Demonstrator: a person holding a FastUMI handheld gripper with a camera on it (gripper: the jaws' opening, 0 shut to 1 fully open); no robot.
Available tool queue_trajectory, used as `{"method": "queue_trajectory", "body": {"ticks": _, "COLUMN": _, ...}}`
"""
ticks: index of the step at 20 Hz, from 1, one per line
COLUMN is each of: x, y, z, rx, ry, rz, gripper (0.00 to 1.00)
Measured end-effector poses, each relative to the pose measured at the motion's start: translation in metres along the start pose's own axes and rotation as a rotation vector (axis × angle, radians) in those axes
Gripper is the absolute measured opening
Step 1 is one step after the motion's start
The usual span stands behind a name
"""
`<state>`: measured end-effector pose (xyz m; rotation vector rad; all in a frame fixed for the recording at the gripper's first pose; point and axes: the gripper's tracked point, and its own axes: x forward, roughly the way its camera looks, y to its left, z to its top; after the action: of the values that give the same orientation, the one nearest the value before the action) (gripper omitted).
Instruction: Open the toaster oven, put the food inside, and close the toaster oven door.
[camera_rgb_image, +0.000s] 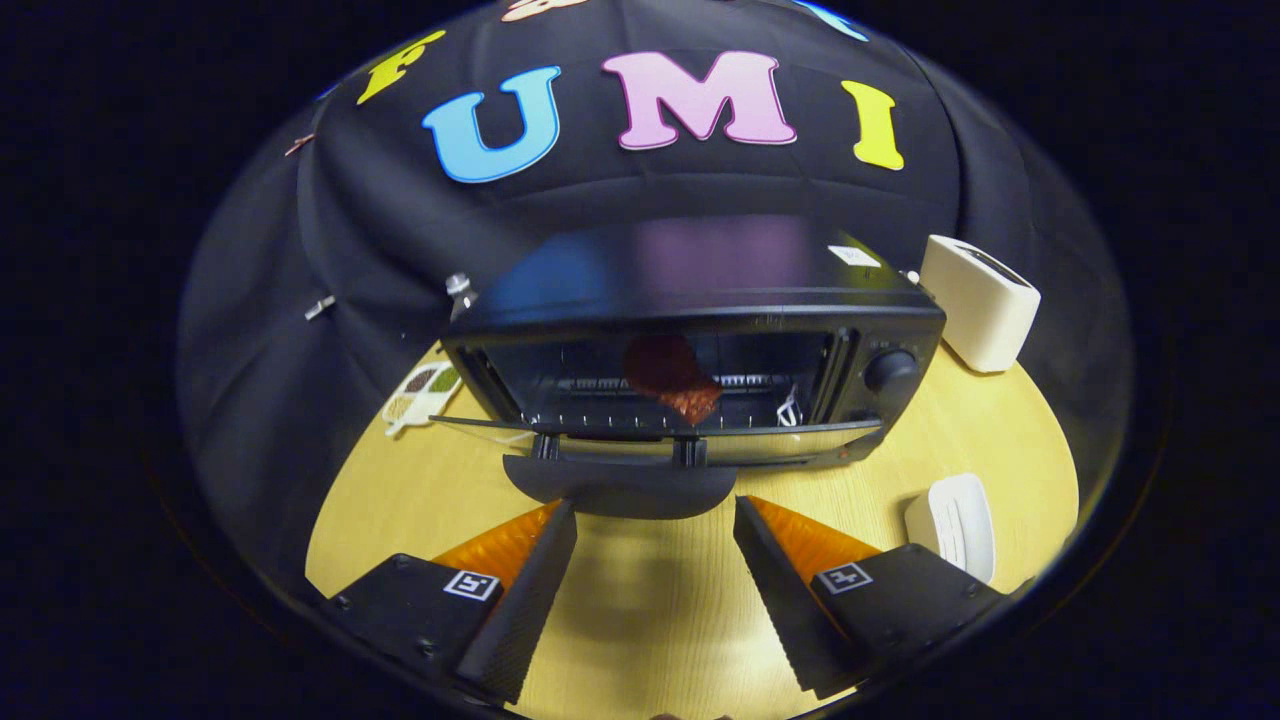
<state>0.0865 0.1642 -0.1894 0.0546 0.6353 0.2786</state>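
Wooden table (640, 600), hand-held gripper (655, 510) wide open, empty

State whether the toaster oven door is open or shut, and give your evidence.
Open. The toaster oven door lies folded down flat, handle just ahead of the open gripper, and the food shows directly on the rack inside.

Food (672, 378) on the rack of my toaster oven (700, 340): reddish-brown lump, blurred, can't tell what kind. Oven hides most of a bottle (459, 292) behind its left corner, just cap and neck showing. Knob (890, 370) markings too small to read. Sticker (853, 256) on oven top too small to make out.
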Motion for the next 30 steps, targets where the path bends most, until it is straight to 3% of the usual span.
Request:
{"method": "queue_trajectory", "body": {"ticks": 6, "x": -0.002, "y": 0.021, "z": 0.062, "rx": -0.010, "ry": -0.102, "rz": 0.035, "gripper": 0.99}}
{"method": "queue_trajectory", "body": {"ticks": 12, "x": -0.065, "y": 0.019, "z": 0.105, "rx": -0.009, "ry": -0.259, "rz": 0.051, "gripper": 0.98}}
{"method": "queue_trajectory", "body": {"ticks": 18, "x": -0.129, "y": -0.012, "z": 0.140, "rx": -0.030, "ry": -0.410, "rz": 0.003, "gripper": 0.98}}
{"method": "queue_trajectory", "body": {"ticks": 23, "x": -0.183, "y": -0.046, "z": 0.142, "rx": -0.052, "ry": -0.509, "rz": -0.068, "gripper": 0.98}}
{"method": "queue_trajectory", "body": {"ticks": 30, "x": -0.229, "y": -0.082, "z": 0.122, "rx": -0.066, "ry": -0.530, "rz": -0.156, "gripper": 0.98}}
